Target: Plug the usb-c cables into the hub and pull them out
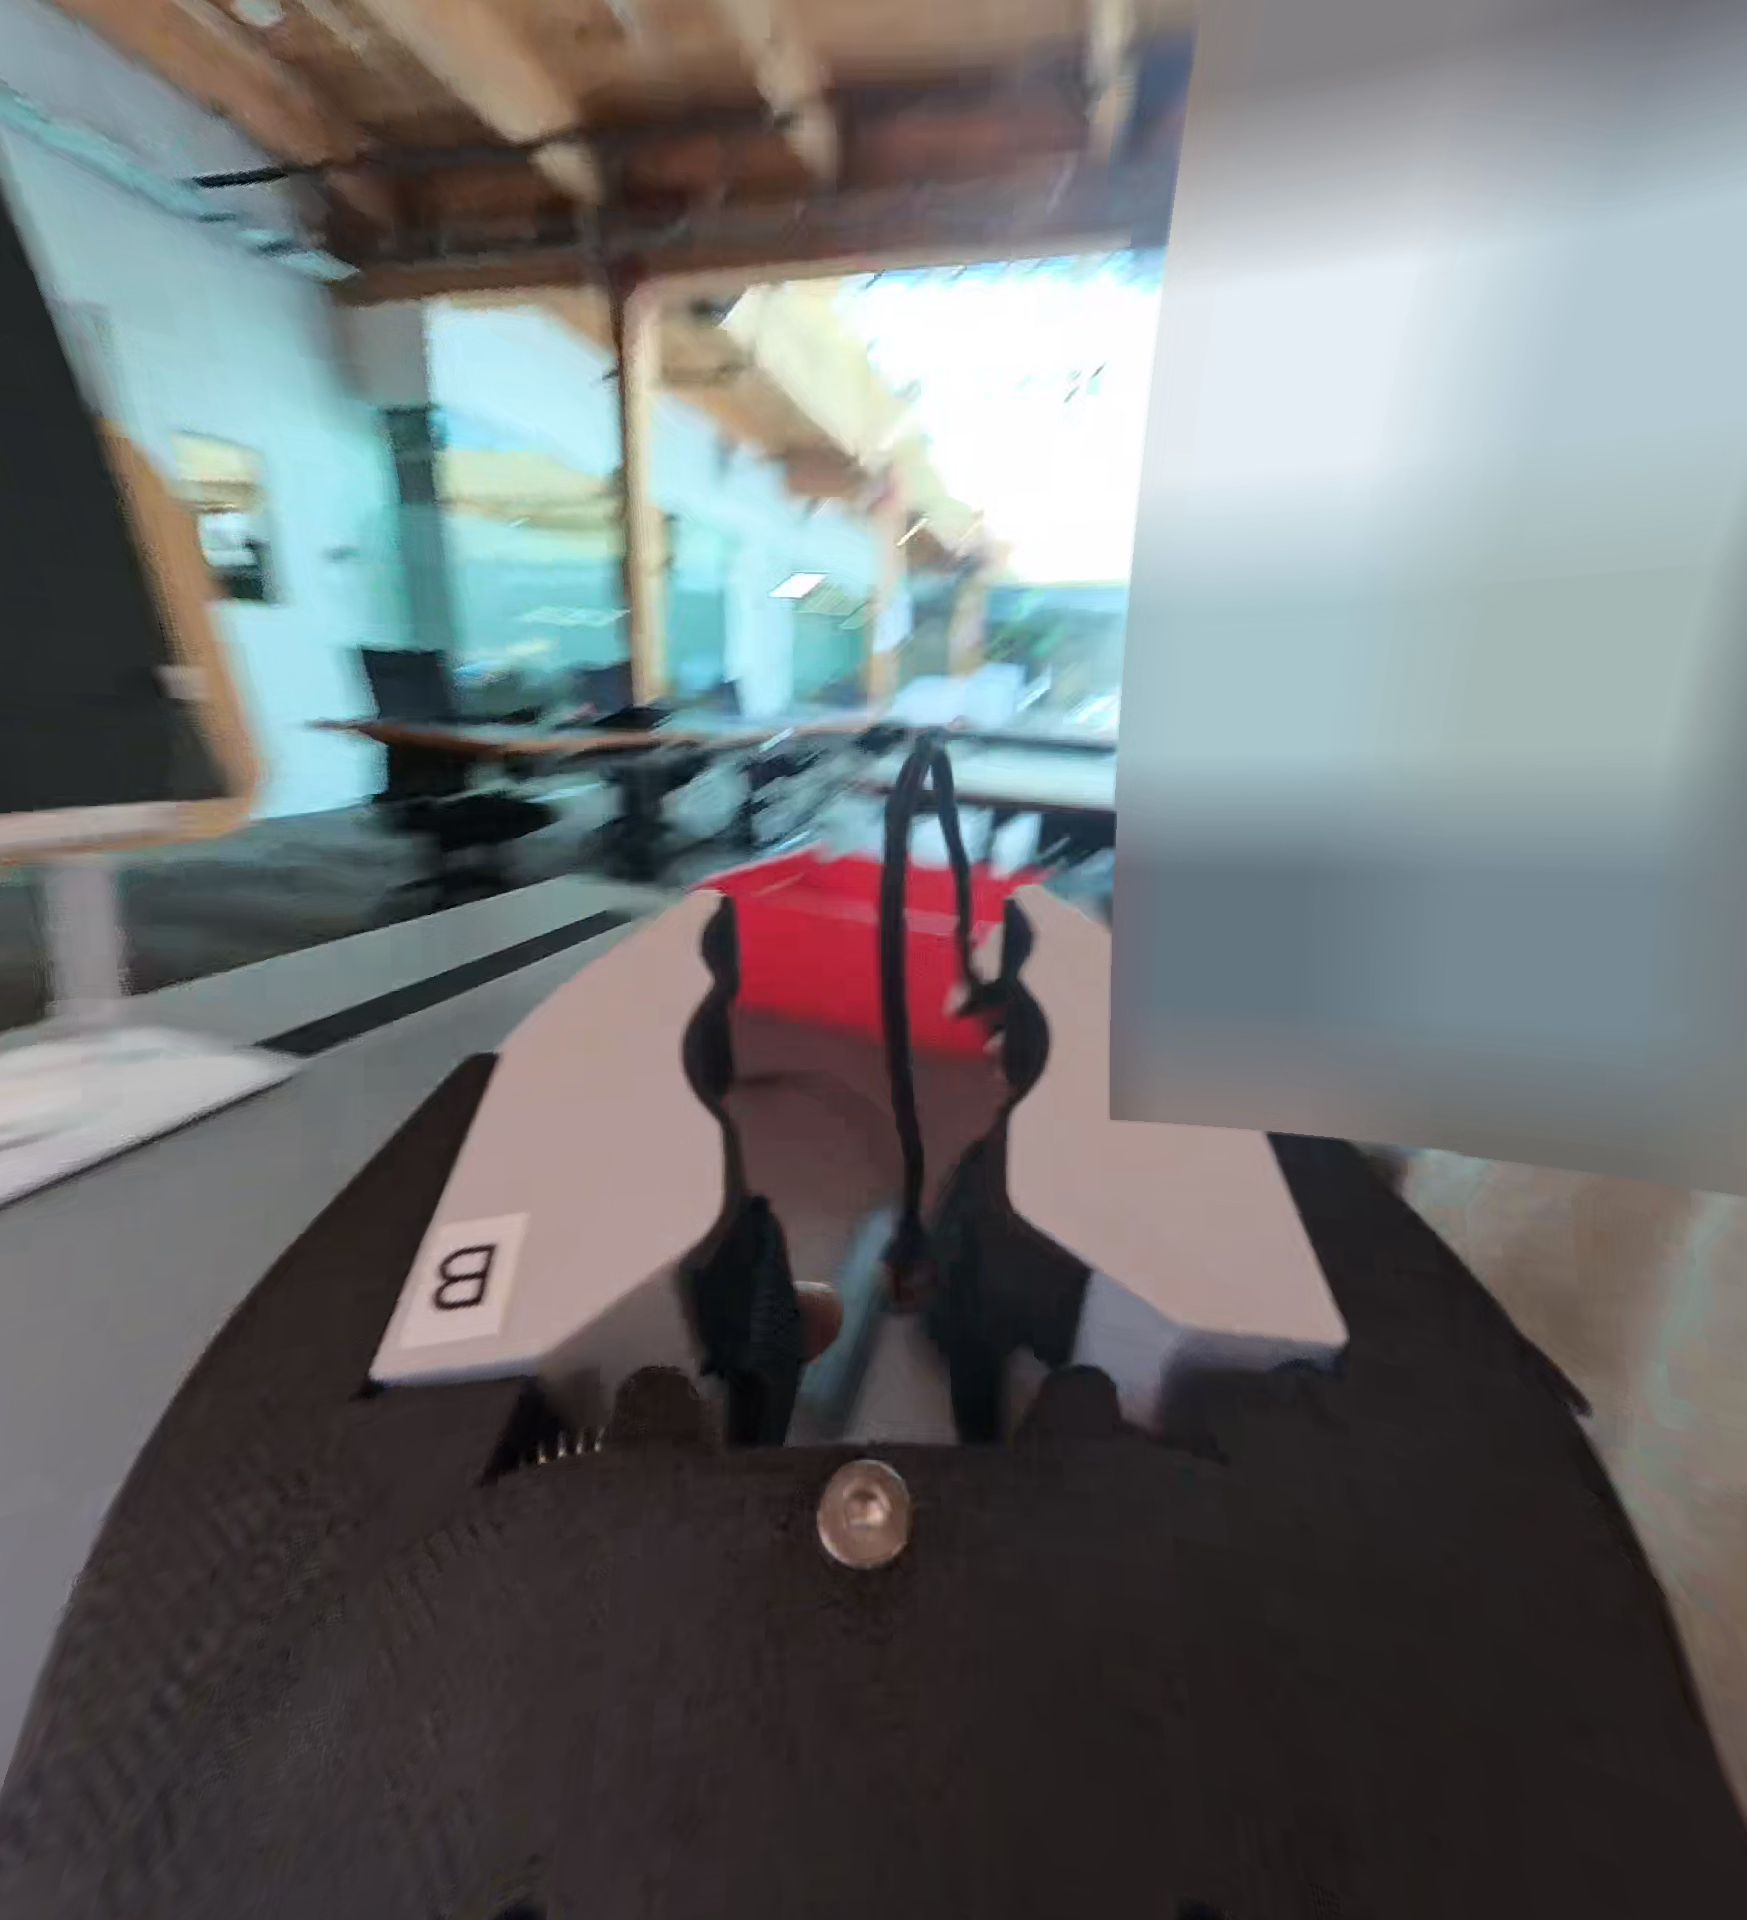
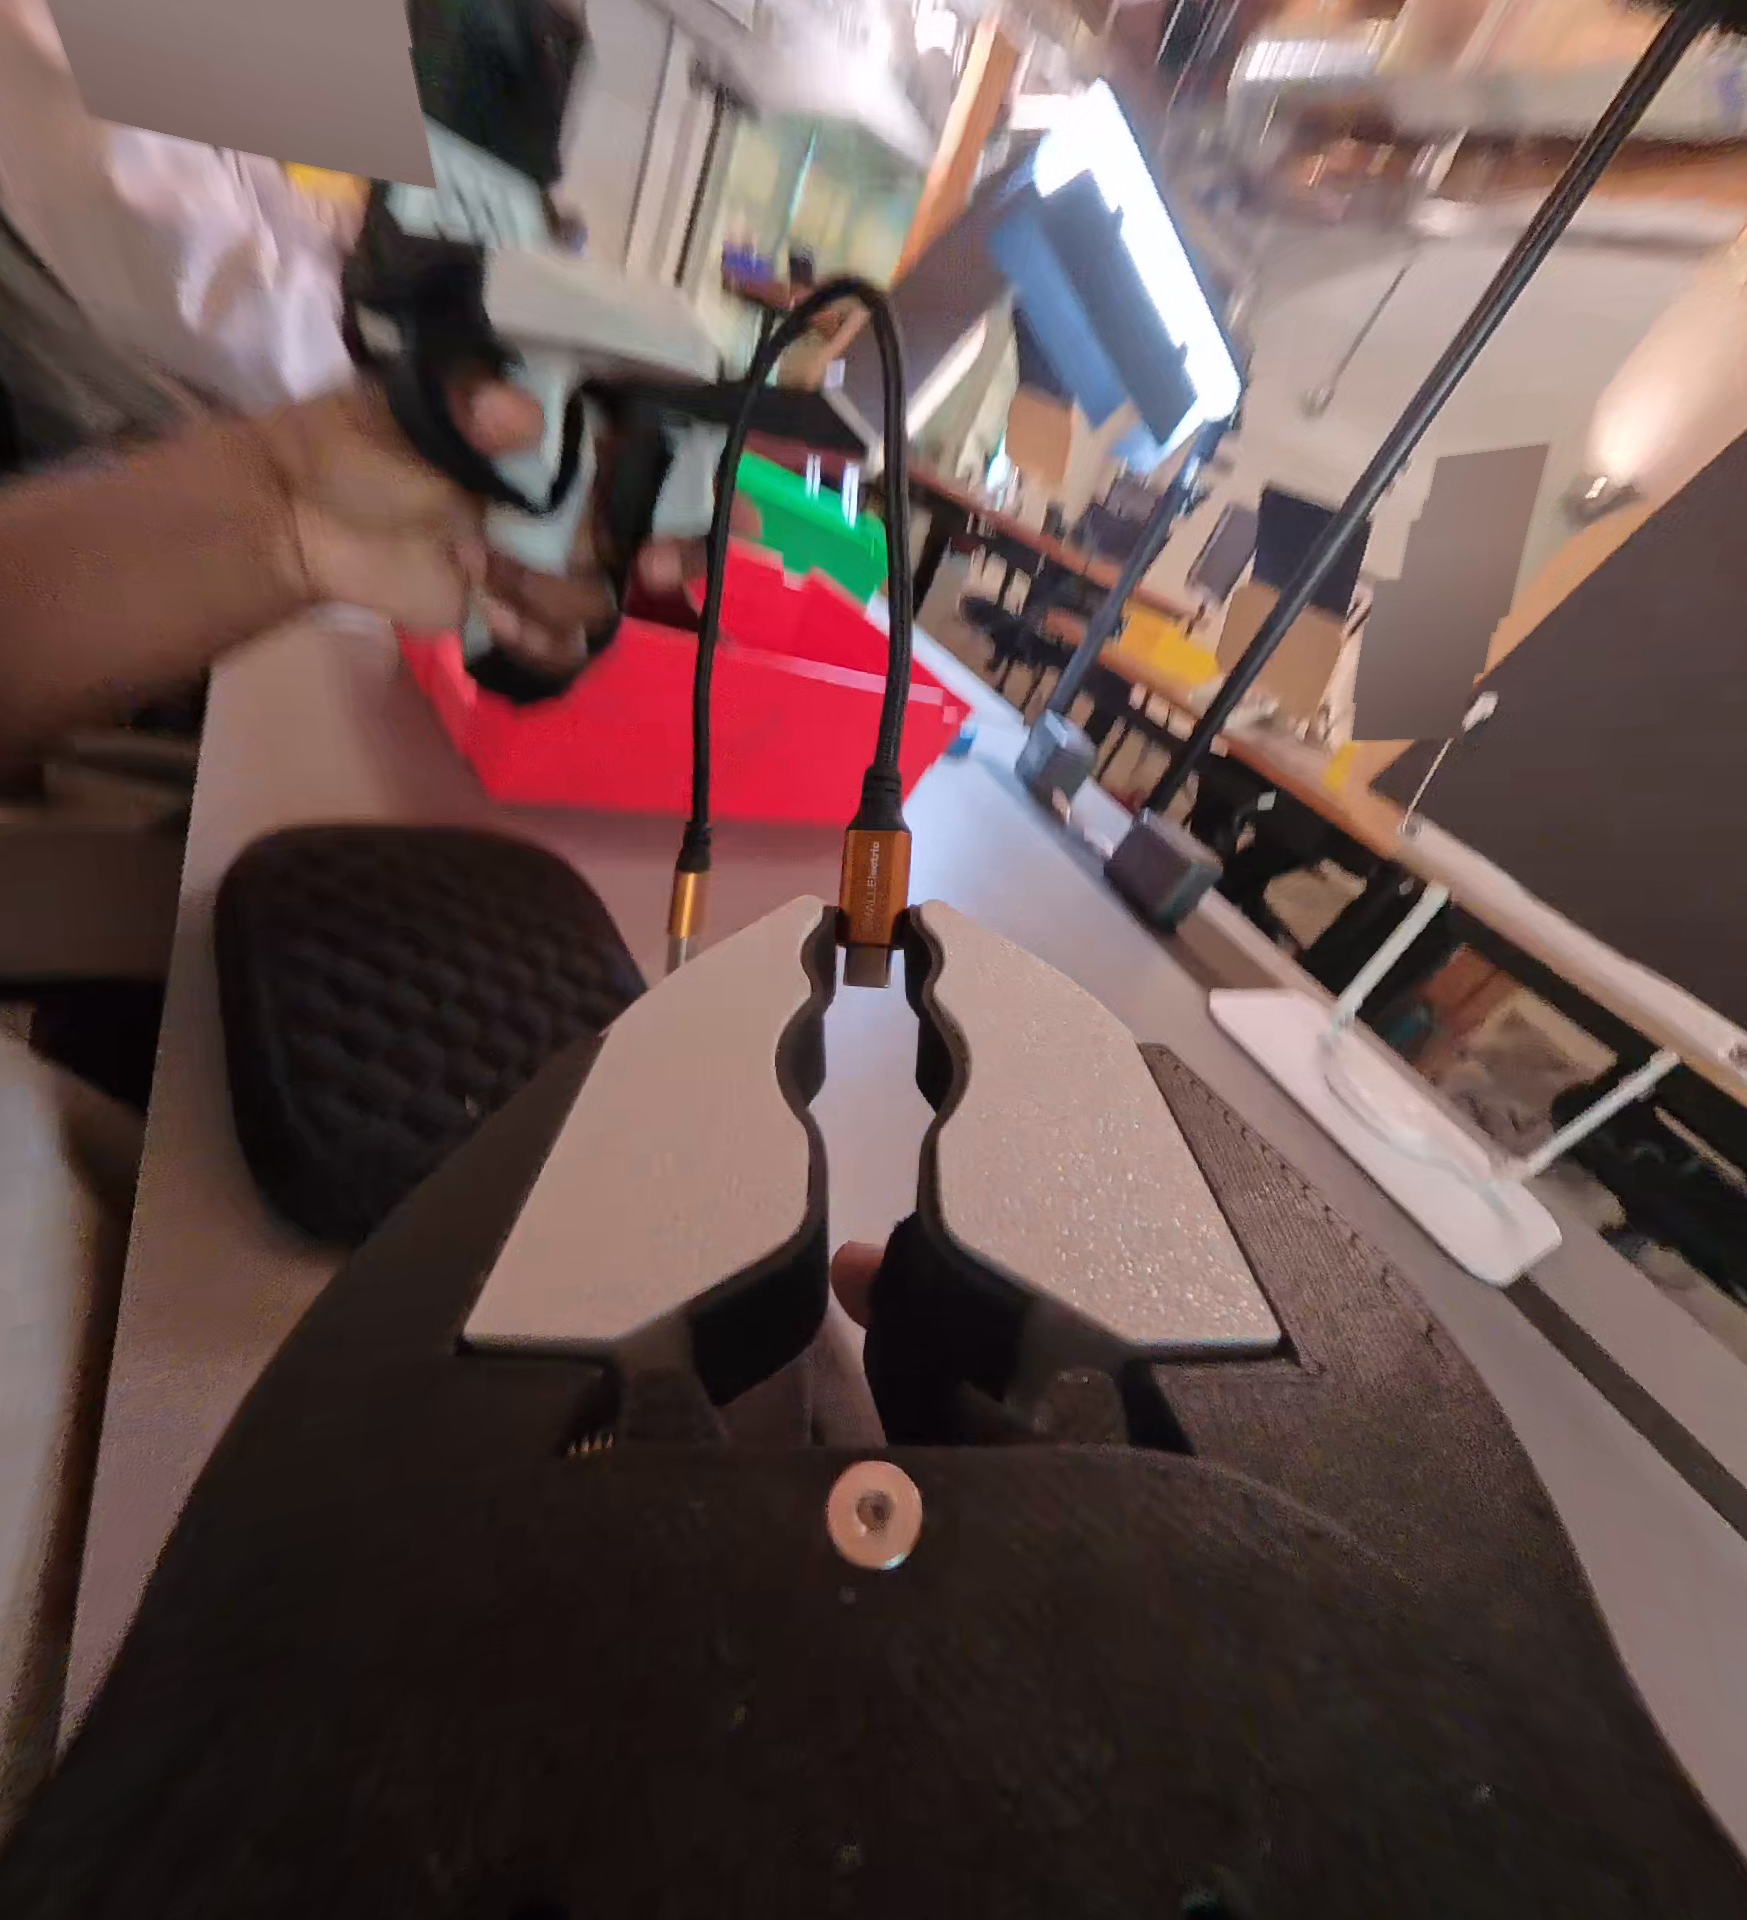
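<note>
My right gripper (image 2: pixel 871 920) is shut on the orange plug (image 2: pixel 874 883) of a black braided usb-c cable (image 2: pixel 895 540). The cable rises from the plug, arcs over and comes back down. Its other orange plug (image 2: pixel 687 899) hangs free just left of my fingertips, above the grey table (image 2: pixel 329 748). My left gripper (image 1: pixel 864 925) is open. The cable (image 1: pixel 895 1039) shows blurred between its fingers, and I cannot tell whether it touches them. In the right wrist view a hand (image 2: pixel 381 499) holds the left gripper (image 2: pixel 703 384) up beside the cable's arc. I cannot make out the hub.
A red bin (image 2: pixel 703 727) stands on the table beyond the cable and also shows in the left wrist view (image 1: pixel 807 956). A green bin (image 2: pixel 817 530) is behind it. A black quilted pad (image 2: pixel 401 1018) lies left. A white lamp base (image 2: pixel 1388 1132) and black stand feet (image 2: pixel 1160 873) are right. Some 12 centimeters of space lies between my two pairs of fingers.
</note>
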A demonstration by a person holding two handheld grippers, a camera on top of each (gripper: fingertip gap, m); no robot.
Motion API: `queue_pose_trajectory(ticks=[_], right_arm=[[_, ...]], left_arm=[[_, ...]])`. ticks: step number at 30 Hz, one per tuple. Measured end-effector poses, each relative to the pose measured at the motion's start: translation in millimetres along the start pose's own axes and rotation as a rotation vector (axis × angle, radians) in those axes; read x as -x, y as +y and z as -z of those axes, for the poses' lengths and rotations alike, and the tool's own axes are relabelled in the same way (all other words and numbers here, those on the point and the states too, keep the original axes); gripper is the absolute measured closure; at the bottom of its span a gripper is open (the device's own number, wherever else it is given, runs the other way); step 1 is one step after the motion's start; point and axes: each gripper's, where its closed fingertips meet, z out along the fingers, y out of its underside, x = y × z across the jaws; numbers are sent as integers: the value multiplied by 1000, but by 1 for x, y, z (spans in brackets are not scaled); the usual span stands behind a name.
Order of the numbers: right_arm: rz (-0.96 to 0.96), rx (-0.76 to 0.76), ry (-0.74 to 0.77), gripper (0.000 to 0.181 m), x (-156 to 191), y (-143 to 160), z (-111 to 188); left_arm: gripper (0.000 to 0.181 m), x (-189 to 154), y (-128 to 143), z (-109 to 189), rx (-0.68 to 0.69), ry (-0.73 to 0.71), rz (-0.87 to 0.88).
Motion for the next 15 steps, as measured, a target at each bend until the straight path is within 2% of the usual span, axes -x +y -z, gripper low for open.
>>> queue_pose_trajectory(ticks=[3, 5, 8, 10, 15], right_arm=[[7, 197, -48, 170, 0, 24, 6], [-15, 268, -83, 169, 4, 35, 7], [-47, 274, -156, 170, 15, 39, 7], [-69, 270, -191, 170, 19, 37, 8], [-124, 224, -262, 170, 23, 20, 12]], left_arm=[[106, 19, -7, 22, 229, -286, -373], [104, 3, -17, 20, 313, -301, -596], [105, -33, -11, -9, 377, -125, -785], [103, -35, 1, -27, 444, -45, -908], [116, -53, 77, -48, 741, 380, -962]])
